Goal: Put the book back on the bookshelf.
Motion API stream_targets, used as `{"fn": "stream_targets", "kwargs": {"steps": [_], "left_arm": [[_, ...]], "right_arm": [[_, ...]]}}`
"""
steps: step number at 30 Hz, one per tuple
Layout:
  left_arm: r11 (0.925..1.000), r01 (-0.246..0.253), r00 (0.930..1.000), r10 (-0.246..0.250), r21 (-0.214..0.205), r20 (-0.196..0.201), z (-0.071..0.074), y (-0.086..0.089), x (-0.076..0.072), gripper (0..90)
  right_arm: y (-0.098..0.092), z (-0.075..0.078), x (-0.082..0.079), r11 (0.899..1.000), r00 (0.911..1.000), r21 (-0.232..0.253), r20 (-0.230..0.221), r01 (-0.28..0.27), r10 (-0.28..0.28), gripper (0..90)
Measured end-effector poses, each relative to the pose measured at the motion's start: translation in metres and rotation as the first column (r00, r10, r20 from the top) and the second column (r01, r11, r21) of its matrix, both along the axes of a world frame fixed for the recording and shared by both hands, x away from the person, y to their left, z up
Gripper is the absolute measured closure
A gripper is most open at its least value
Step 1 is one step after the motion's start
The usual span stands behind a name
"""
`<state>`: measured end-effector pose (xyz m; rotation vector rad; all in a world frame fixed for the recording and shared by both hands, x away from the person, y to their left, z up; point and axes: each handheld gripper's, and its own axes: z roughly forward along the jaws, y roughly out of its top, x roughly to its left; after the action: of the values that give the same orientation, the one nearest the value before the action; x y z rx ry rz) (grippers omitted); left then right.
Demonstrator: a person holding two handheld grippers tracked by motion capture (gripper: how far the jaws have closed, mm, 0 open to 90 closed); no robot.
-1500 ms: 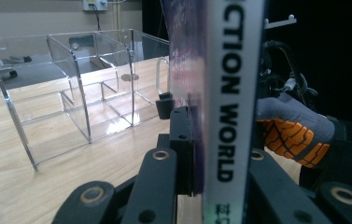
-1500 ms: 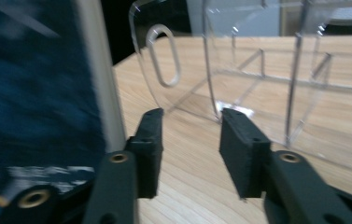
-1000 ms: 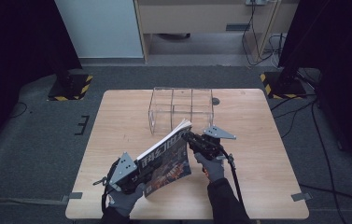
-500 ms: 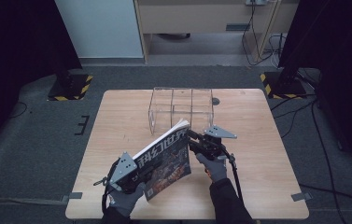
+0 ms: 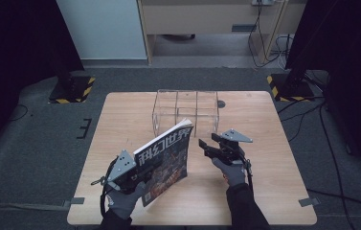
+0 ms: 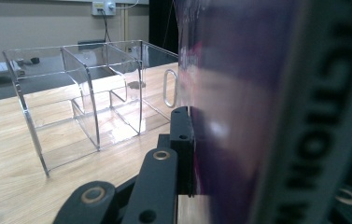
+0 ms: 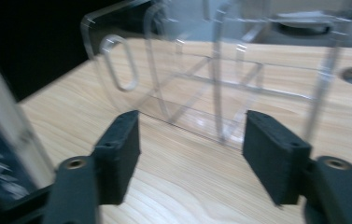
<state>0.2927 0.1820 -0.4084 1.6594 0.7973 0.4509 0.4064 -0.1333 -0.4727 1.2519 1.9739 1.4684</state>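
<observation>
High view: the left gripper [image 5: 137, 173] is clamping the lower near corner of a magazine [image 5: 166, 155], holding it tilted up off the wooden table [image 5: 120, 115], cover facing the camera and upper corner pointing toward a clear acrylic organizer [image 5: 186, 112]. The person's gloved left hand [image 5: 125, 201] is wrapping the gripper body from below.

The right gripper [image 5: 206, 145] is sitting just to the right of the magazine, apart from it, with a strip of bare table between the two. Its jaws have just been opening, and nothing is lying between them. The right hand [image 5: 231, 171] is gripping the handle behind it.

Left gripper view: a black jaw is pressing flat against the glossy purple cover of the magazine [image 6: 239, 116], which is standing edge-on and close to the lens, with its pale spine and dark lettering at the right. The organizer [image 6: 89, 102] is standing on the table beyond, showing its compartments and an oval slot in the near wall.

Right gripper view: the right gripper [image 7: 190, 140] is pointing at the organizer [image 7: 211, 79], its two black pads standing well apart above bare wood. The edge of the magazine [image 7: 1, 154] is showing at the left border, clear of the left-hand pad.
</observation>
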Motion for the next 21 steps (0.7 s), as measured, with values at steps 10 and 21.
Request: {"fn": "stream_targets", "kwargs": {"steps": [10,21], "left_arm": [[0.9993,-0.029,0.9995,0.029,-0.022,-0.011,0.011,0.011,0.003,81.9],[0.9957,-0.065,0.9979,0.065,-0.067,0.004,0.029,0.018,0.008,81.8]], "right_arm": [[-0.029,-0.004,-0.003,0.985,0.9972,-0.171,-0.060,0.034,-0.045,18.9],[-0.061,-0.026,-0.017,0.970,0.9904,-0.239,-0.116,0.046,-0.075,13.4]]}}
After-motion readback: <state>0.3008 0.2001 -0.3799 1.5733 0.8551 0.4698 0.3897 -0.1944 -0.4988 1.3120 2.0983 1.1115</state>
